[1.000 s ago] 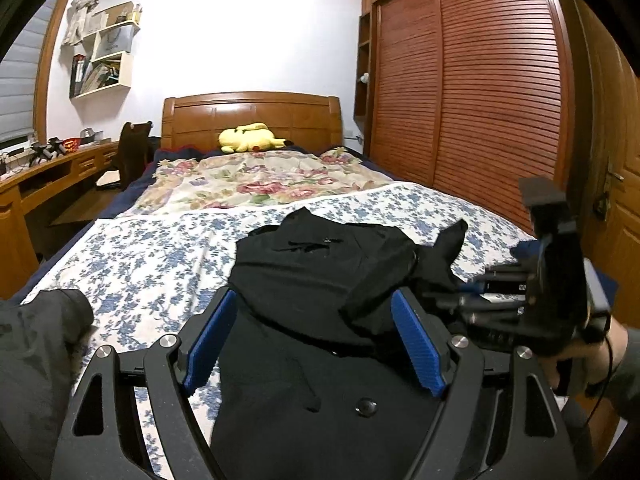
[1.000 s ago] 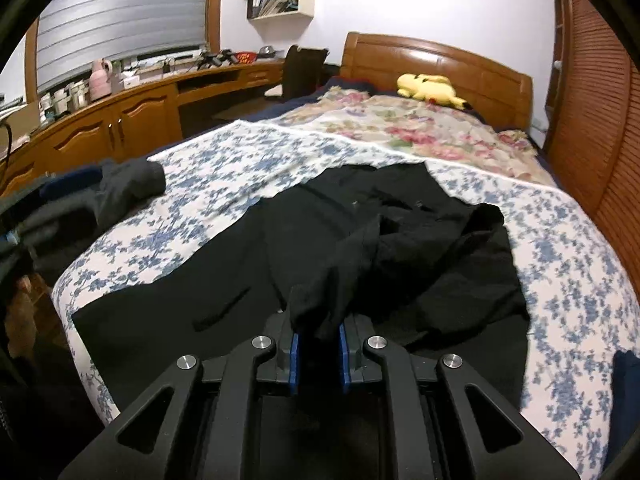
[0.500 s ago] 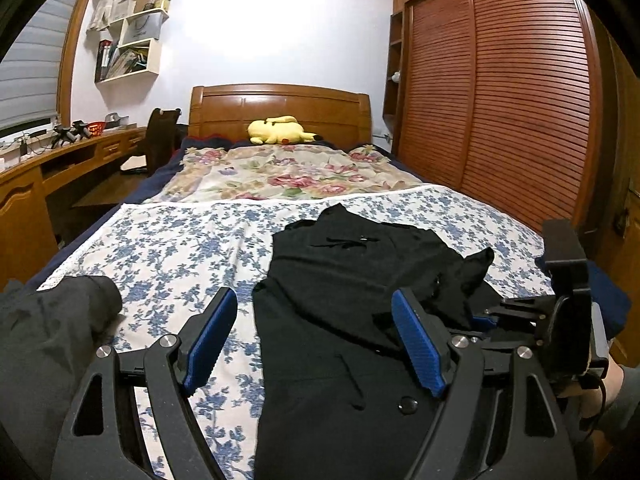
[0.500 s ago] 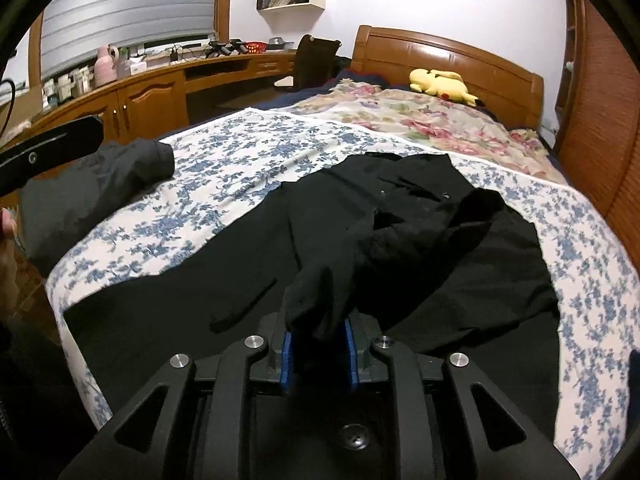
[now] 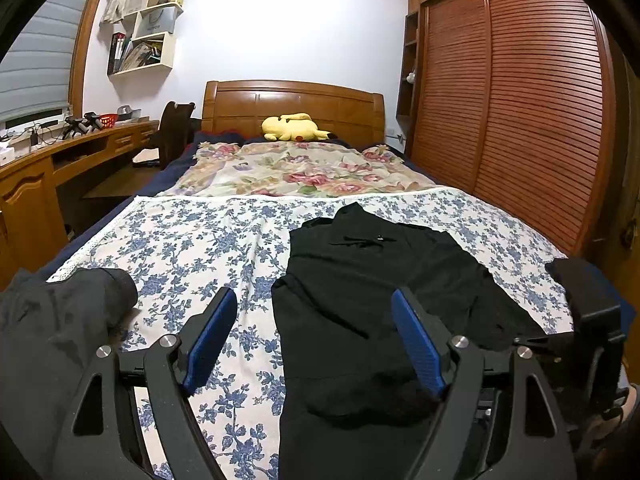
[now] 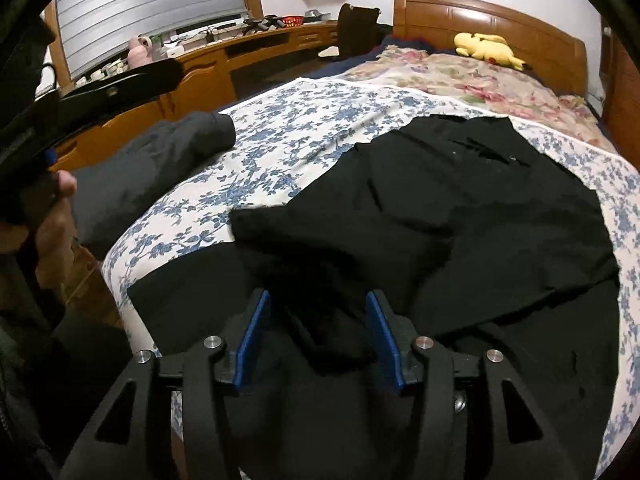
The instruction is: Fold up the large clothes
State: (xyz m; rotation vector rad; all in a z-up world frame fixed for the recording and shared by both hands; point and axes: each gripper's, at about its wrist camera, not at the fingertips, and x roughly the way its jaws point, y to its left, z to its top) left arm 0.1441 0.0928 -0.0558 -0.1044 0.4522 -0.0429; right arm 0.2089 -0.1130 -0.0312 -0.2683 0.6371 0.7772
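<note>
Your right gripper [image 6: 318,330] has let go of the coat [image 5: 376,304] — both grippers gape empty; collar toward the headboard [image 5: 292,108], grey garment [image 5: 60,320] left.

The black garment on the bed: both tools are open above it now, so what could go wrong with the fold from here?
1. The black garment has a bunched sleeve end lying between the open fingers of the right tool; a re-grip there may catch several layers.
2. The left tool straddles the garment's edge and the floral sheet, so it might pinch the sheet as well.
3. The grey garment lies close by and could be dragged.
</note>
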